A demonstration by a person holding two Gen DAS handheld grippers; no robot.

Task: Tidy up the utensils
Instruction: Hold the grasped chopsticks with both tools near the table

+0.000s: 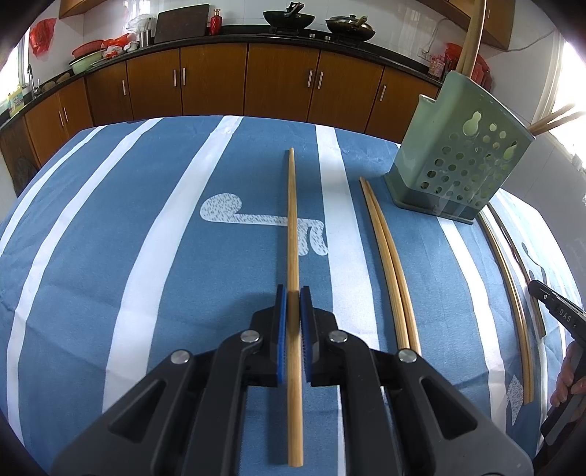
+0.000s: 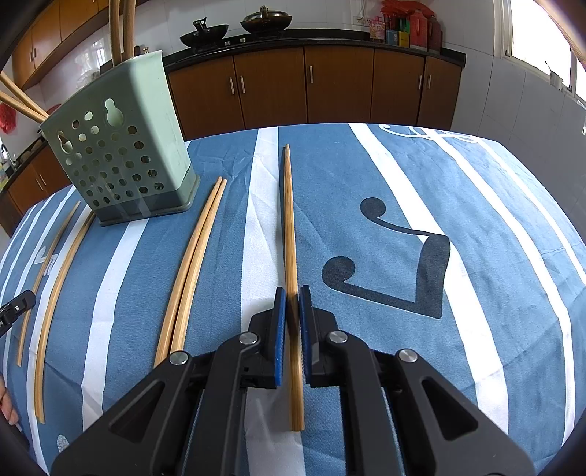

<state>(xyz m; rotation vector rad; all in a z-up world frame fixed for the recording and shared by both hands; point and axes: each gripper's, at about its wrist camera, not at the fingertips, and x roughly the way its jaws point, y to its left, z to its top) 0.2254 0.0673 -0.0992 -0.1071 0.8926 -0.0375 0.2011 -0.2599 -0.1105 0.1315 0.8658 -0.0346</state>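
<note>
My left gripper [image 1: 293, 293] is shut on a wooden chopstick [image 1: 292, 227] that points forward over the blue striped cloth. My right gripper [image 2: 292, 293] is shut on another chopstick [image 2: 289, 227] in the same way. A green perforated utensil holder [image 1: 461, 161] stands at the right in the left wrist view and at the left in the right wrist view [image 2: 121, 153], with several chopsticks standing in it. A loose pair of chopsticks [image 1: 388, 256] lies between the two grippers; it also shows in the right wrist view [image 2: 194, 263]. Two more chopsticks [image 2: 55, 285] lie further left there.
The table carries a blue and white striped cloth [image 1: 146, 238]. Behind it run brown kitchen cabinets [image 1: 278, 80] with woks [image 1: 289, 18] on the counter. The right gripper's body [image 1: 560, 315] shows at the left wrist view's right edge.
</note>
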